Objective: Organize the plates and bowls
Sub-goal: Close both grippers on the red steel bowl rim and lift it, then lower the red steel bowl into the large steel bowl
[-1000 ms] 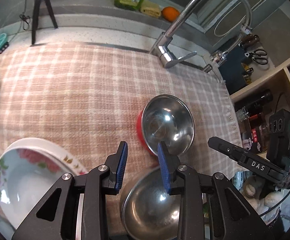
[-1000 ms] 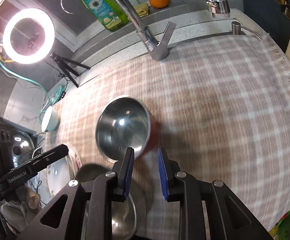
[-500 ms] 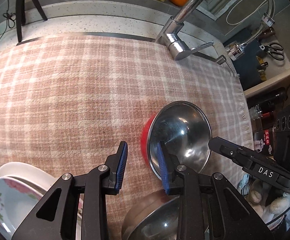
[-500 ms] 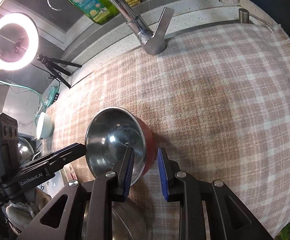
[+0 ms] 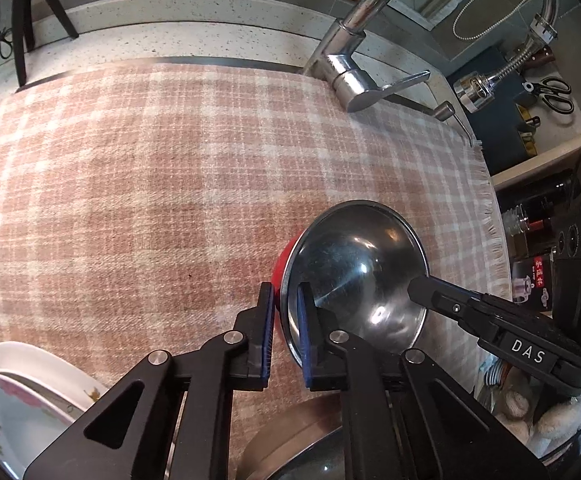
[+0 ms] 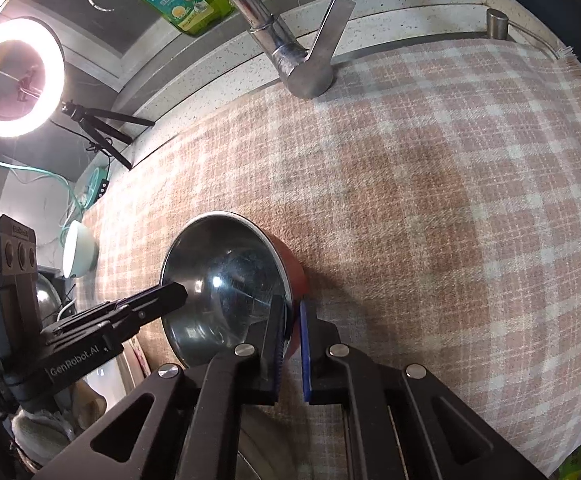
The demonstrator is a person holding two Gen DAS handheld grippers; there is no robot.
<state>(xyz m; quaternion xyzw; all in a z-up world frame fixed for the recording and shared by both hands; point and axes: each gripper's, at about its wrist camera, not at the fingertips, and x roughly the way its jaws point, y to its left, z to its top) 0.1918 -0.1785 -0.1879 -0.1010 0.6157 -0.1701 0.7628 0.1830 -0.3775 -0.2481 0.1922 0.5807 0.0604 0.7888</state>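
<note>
A steel bowl with a red outside (image 5: 356,276) sits on the checked cloth; it also shows in the right wrist view (image 6: 226,284). My left gripper (image 5: 284,332) is shut on its left rim, one finger inside and one outside. My right gripper (image 6: 290,344) is shut on the opposite rim the same way. A second steel bowl (image 5: 310,452) lies just below my left gripper. A stack of white flowered plates (image 5: 22,396) sits at the lower left.
A chrome tap (image 5: 354,76) stands at the back of the cloth (image 5: 130,184). A small pale bowl (image 6: 76,254) sits at the cloth's far left edge. A shelf with bottles (image 5: 538,216) is to the right. A ring light (image 6: 14,76) stands back left.
Both grippers moved forward onto the red-sided steel bowl and closed on its opposite rims. The plates and the second bowl slid toward the lower edge of the left view.
</note>
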